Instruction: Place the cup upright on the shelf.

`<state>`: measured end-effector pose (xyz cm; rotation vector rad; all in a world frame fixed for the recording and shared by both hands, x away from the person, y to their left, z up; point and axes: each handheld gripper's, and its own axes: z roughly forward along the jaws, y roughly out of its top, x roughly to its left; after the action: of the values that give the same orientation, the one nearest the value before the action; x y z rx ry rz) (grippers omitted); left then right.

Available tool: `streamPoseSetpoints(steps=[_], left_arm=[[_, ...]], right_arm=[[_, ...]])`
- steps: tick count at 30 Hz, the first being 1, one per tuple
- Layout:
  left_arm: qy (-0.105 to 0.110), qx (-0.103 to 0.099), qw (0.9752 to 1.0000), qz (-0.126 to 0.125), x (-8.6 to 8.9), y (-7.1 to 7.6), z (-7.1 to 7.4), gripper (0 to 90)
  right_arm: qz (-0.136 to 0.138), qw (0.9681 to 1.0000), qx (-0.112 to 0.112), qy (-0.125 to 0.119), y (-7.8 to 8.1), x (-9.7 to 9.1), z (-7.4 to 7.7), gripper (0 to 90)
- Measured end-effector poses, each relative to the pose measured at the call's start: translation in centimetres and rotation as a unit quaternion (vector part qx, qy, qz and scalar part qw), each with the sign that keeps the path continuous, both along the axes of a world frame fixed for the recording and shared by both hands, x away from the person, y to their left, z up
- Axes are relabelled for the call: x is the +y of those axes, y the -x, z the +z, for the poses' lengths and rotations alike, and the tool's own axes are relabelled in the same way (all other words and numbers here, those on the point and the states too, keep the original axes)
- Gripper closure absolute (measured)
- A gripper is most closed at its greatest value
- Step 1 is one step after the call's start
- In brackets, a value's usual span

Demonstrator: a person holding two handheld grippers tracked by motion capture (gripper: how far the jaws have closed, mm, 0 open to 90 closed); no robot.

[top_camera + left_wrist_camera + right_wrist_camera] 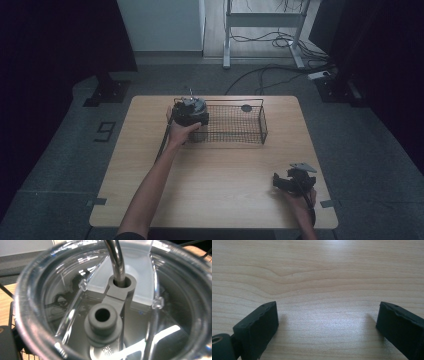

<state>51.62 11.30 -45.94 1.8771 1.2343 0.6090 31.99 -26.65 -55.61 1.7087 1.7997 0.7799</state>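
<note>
— Two grippers; what does the left gripper (190,116) hold?
— Cannot tell its jaws; it sits at the wire basket's (262,126) left end, close over a clear lidded container (107,305) with a metal straw (116,262).
— The right gripper (327,322)?
— Spread wide, holding nothing, over the table (317,272).

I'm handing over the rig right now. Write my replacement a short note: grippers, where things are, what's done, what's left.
Left gripper: at the wire basket's left end, right over a clear lidded jar with a metal handle; its jaws are hidden, so the grip is unconfirmed.
Right gripper: open, holding nothing, low over the table near its right front.
Basket also holds a small dark disc.
Done: jar is at the basket.
Left: confirm it is seated, probably release and withdraw.
</note>
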Motion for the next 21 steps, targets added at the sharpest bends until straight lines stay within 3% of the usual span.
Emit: streamPoseSetpoints(steps=[2,7,14,21], left_arm=[[0.002,0.002,1.0,0.0,0.1,0.0,0.1,3.4],[0.01,-0.019,0.9997,-0.008,0.3,0.4,1.0,0.0],[0.007,-0.019,0.9998,-0.008,0.5,0.9,1.9,0.0],[0.014,-0.032,0.9994,-0.005,0.9,2.1,2.4,0.0]], right_arm=[[0.0,1.0,0.0,0.0,0.0,0.0,0.0,3.7],[0.0,1.0,0.0,0.0,0.0,0.0,0.0,3.8],[0.0,1.0,0.0,0.0,0.0,0.0,0.0,3.7],[0.0,1.0,0.0,0.0,0.0,0.0,0.0,3.8]])
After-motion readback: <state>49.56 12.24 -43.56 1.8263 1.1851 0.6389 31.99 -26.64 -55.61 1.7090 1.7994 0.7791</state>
